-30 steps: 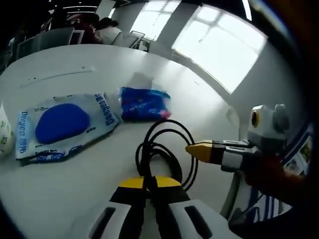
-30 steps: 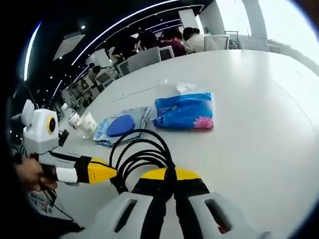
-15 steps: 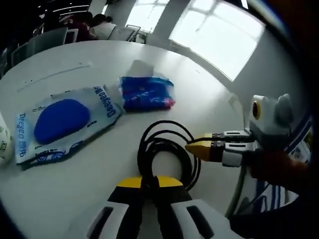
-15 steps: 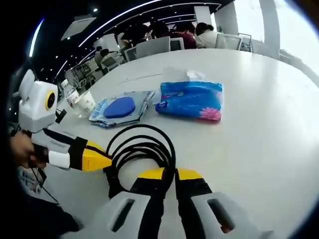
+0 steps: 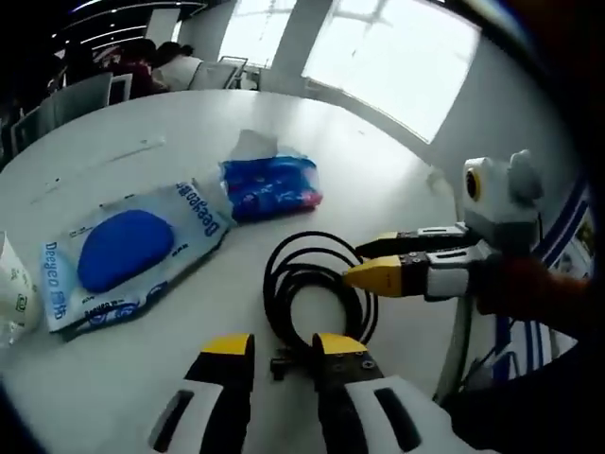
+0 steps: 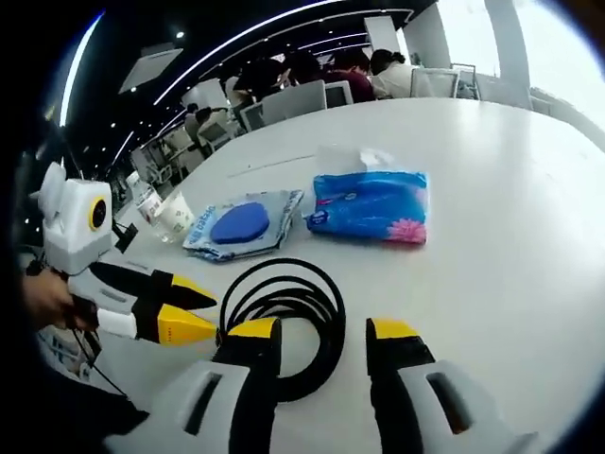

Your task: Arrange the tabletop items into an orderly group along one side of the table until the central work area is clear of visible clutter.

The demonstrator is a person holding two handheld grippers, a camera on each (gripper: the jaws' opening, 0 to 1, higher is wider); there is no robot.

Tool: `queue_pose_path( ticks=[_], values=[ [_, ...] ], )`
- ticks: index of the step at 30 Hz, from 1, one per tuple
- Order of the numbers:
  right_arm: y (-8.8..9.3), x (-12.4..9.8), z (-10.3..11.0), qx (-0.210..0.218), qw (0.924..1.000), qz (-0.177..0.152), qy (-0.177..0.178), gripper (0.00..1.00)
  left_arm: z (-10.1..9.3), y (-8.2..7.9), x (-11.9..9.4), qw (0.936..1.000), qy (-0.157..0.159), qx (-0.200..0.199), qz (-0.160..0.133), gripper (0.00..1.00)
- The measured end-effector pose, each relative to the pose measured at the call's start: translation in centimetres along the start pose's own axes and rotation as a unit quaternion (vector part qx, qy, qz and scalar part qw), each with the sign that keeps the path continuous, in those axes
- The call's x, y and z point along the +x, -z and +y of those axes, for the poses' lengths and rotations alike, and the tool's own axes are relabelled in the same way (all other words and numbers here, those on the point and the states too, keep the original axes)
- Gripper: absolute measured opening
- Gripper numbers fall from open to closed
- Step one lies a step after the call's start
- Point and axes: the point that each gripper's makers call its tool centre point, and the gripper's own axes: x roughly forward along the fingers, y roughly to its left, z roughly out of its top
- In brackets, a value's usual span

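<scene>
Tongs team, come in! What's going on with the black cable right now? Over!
Left tongs open. Right tongs open. Black cable coiled on the white table, free between both. Wipes pack and tissue pack beyond.

seated people (image 6: 326, 71), grey chairs (image 6: 295, 97), bright windows (image 5: 402, 52)

— Is any lettering to be read?
— "Deeyeo" is printed in blue on the wipes pack (image 5: 132, 251), once along each short edge, as seen in the left gripper view.
— And elsewhere?
— Print is seen on the tissue pack (image 6: 371, 204) and the cup (image 6: 176, 217), but none of it can be made out.
</scene>
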Motion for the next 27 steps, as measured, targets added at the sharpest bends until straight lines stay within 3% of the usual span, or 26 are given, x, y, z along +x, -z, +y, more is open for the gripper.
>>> queue_pose_path(
  ticks=[5, 10, 13, 27],
  values=[
    [-1.5, -0.5, 0.1, -0.014, 0.9998, -0.012, -0.001, 0.42, 0.5, -1.4, -0.7, 0.9996, -0.007, 0.015, -0.021, 0.27],
    [-1.6, -0.3, 0.0, -0.027, 0.9996, -0.006, 0.0, 0.54, 0.6, -3.0, -0.8, 0.9987, -0.007, 0.032, -0.039, 0.3],
    [-2.1, -0.5, -0.3, -0.032, 0.9994, -0.012, 0.002, 0.57, 0.5, -4.0, -0.8, 0.9978, -0.004, 0.046, -0.047, 0.33],
    [-4.7, -0.4, -2.7, -0.027, 0.9989, -0.035, 0.014, 0.74, 1.3, -8.0, 1.3, 0.9956, 0.013, 0.07, -0.061, 0.41]
  ],
)
